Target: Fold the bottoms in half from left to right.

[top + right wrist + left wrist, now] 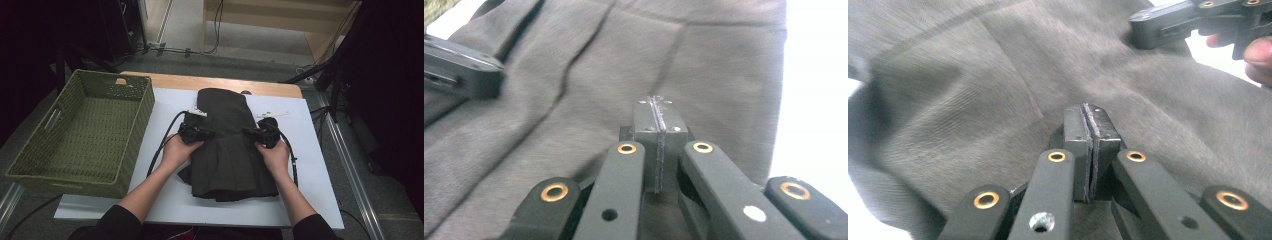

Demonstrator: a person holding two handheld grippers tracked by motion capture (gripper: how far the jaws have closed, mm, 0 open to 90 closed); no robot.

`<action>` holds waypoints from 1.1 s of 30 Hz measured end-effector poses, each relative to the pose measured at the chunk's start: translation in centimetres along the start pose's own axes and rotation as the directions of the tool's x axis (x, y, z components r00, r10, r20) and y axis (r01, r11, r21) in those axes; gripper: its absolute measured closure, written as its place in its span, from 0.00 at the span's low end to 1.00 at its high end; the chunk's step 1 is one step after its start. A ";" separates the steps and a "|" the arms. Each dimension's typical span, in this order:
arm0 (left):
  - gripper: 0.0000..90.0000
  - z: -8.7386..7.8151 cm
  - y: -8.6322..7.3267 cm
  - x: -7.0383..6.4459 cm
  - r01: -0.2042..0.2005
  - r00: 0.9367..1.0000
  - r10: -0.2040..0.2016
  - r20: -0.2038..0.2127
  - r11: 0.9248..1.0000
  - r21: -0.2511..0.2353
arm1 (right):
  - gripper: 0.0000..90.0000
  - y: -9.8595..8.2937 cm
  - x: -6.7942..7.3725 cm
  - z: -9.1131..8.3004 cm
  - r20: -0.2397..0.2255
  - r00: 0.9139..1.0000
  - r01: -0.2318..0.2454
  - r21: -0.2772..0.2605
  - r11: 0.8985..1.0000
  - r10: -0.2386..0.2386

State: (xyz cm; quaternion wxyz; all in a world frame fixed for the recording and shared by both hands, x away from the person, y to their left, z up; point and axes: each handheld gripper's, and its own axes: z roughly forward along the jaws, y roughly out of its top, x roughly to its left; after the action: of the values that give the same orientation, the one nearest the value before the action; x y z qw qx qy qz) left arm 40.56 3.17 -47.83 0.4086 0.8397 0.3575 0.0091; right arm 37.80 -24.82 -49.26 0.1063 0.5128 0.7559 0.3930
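Lying flat mid-board, the dark skirt (227, 145) is running from a narrow far end to a wider pleated near hem, hem stopping short of the near board edge. Left gripper (196, 131) is sitting at the skirt's left edge, right gripper (263, 133) at its right edge, both about halfway along the cloth. In the left gripper view the left gripper (1091, 150) is showing jaws pressed together, pads flush, hovering over or resting on grey cloth; cannot tell if any fabric is caught between them. Same in the right gripper view: right gripper (657, 145) jaws pressed together over the cloth, skirt's edge and bare white board just to the right; a pinch is not readable.

Open room: bare white board (310, 165) is showing right of the skirt and along the near edge; a narrower strip on the left, where the green basket (82, 132) is standing just beside the board, overlapping its left edge. Cables are trailing from both grippers toward the near side.

Board is lying on a wooden table (210, 82), its far edge showing. Grey floor, cords and dark stands beyond, room dim.
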 end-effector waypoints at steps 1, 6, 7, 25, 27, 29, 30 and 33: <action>0.99 -0.1 0.0 0.2 0.002 1.000 -0.002 -0.010 1.000 -0.002 | 0.97 0.0 -0.3 -0.2 0.011 1.000 -0.002 0.005 1.000 0.002; 0.99 0.5 -0.6 0.8 0.006 1.000 -0.006 -0.025 1.000 0.009 | 0.97 -0.5 -1.3 0.1 0.038 0.999 -0.026 0.024 0.999 0.025; 0.99 0.8 -0.8 0.8 0.002 1.000 -0.002 -0.023 1.000 0.020 | 0.97 -0.6 -1.3 0.2 0.043 0.999 -0.021 0.032 0.999 0.019; 0.82 -1.4 -0.6 1.1 0.029 0.999 -0.029 0.020 0.999 0.031 | 0.93 -0.9 -1.5 0.5 0.037 0.999 -0.037 0.036 0.999 0.035; 0.78 -1.9 -0.4 1.2 0.033 0.999 -0.034 0.018 0.999 0.033 | 0.91 -0.6 -1.4 0.1 0.029 0.999 -0.038 0.028 0.999 0.037; 0.74 -2.4 -0.4 1.3 0.047 0.999 -0.048 0.013 0.999 0.026 | 0.88 -0.4 -1.2 -0.3 0.021 0.999 -0.025 0.024 0.999 0.024; 0.71 -2.7 -0.3 1.4 0.053 0.998 -0.054 0.013 0.998 0.023 | 0.86 -0.3 -1.0 -0.6 0.020 1.000 -0.022 0.024 0.999 0.022; 0.62 -3.4 -0.3 1.7 0.055 0.998 -0.055 -0.014 0.998 0.007 | 0.76 0.0 -0.6 -1.2 -0.003 1.000 -0.012 0.010 1.000 0.012</action>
State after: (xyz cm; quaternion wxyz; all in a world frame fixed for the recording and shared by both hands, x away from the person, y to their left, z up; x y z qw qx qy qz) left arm 40.62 6.60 -46.24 0.4031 0.8309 0.3835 0.0024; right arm 37.36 -25.89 -48.59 0.1003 0.5173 0.7548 0.3906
